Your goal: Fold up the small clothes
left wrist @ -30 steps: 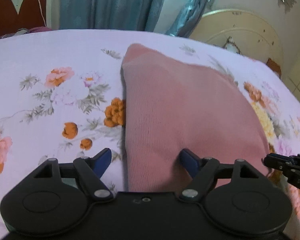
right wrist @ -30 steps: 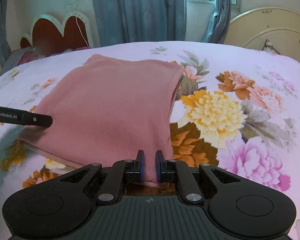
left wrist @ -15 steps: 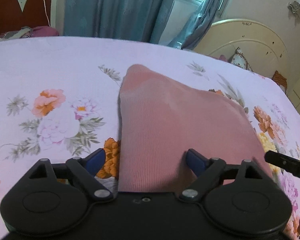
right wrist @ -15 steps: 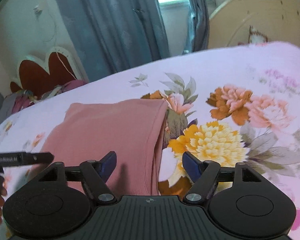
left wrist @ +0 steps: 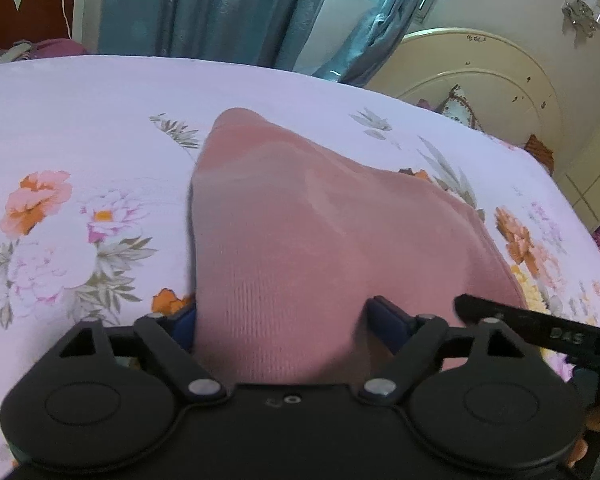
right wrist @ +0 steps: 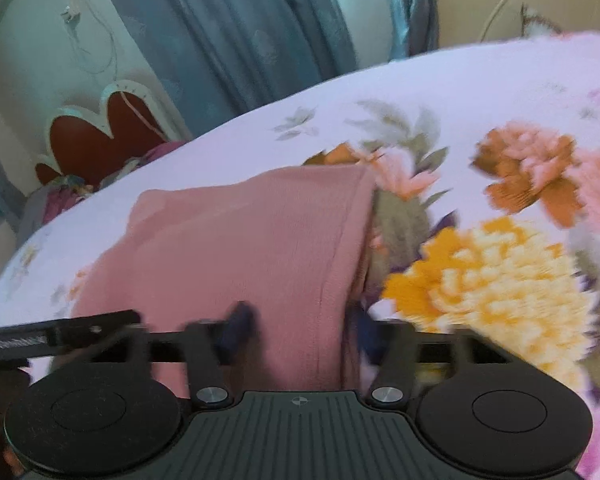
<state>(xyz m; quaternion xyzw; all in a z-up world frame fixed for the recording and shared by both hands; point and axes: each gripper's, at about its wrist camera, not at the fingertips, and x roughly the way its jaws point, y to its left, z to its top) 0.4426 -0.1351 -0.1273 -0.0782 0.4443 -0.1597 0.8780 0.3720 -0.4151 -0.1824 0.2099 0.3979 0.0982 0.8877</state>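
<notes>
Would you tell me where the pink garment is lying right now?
The pink garment lies folded on the floral bedsheet, its near edge between the open fingers of both the left gripper and right gripper.

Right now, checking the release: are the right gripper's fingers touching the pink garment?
Cannot tell. In the blurred right wrist view, the open right gripper straddles the pink garment.

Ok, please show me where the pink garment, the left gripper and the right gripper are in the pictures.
pink garment (left wrist: 300, 248): left wrist view, middle of the folded knit cloth.
left gripper (left wrist: 284, 320): left wrist view, midway between its open blue fingertips.
right gripper (right wrist: 300, 328): right wrist view, midway between its open fingertips.
</notes>
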